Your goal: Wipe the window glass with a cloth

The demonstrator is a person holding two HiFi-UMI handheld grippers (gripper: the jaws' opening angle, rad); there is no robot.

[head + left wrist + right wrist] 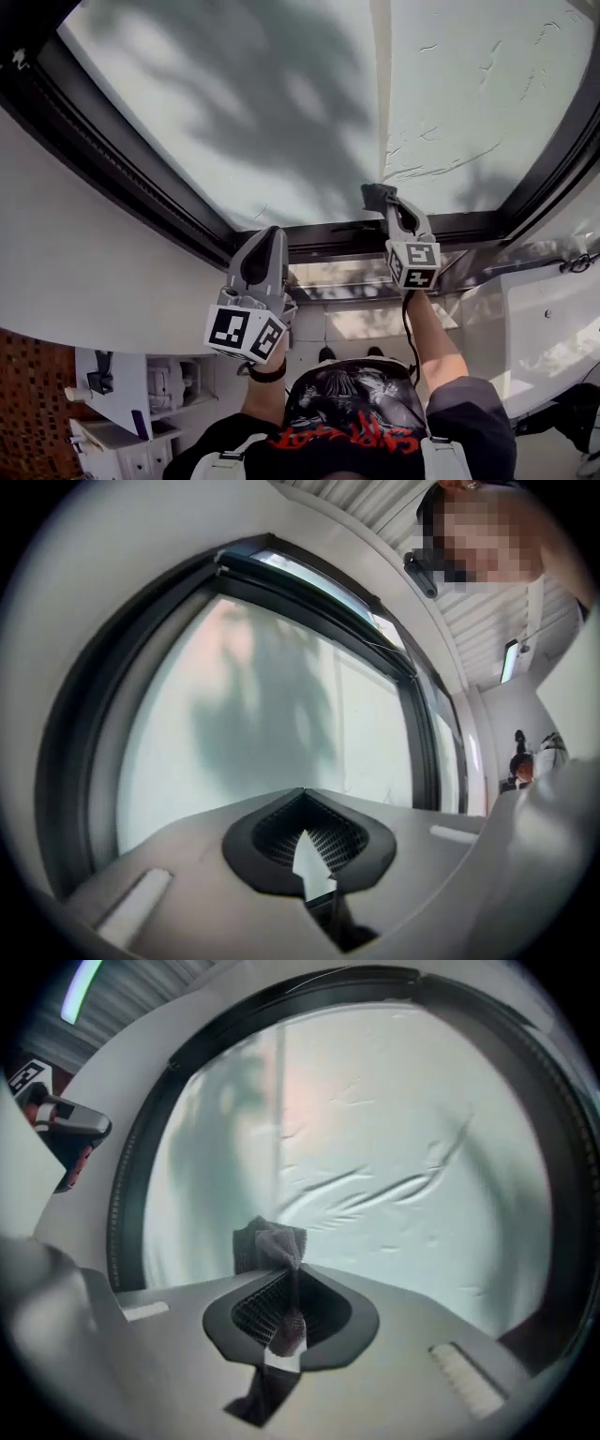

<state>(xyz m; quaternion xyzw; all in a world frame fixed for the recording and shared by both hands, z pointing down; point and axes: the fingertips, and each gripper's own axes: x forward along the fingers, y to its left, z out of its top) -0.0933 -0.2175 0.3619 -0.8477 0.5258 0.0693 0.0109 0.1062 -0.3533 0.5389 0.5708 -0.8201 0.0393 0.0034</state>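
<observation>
black printed shirt (361,412) on the person sits lowest in head view, both arms raised toward the frosted pale window glass (253,94) in its black frame (112,159). right grey two-jaw gripper (377,195) has jaws clamped on a small dark grey mesh cloth (270,1241), bunched at the tips, low on the pane near the bottom frame; contact with the glass can't be confirmed. left grey two-jaw gripper (302,791) has jaws pressed together with nothing between them, off the glass by the lower frame.
</observation>
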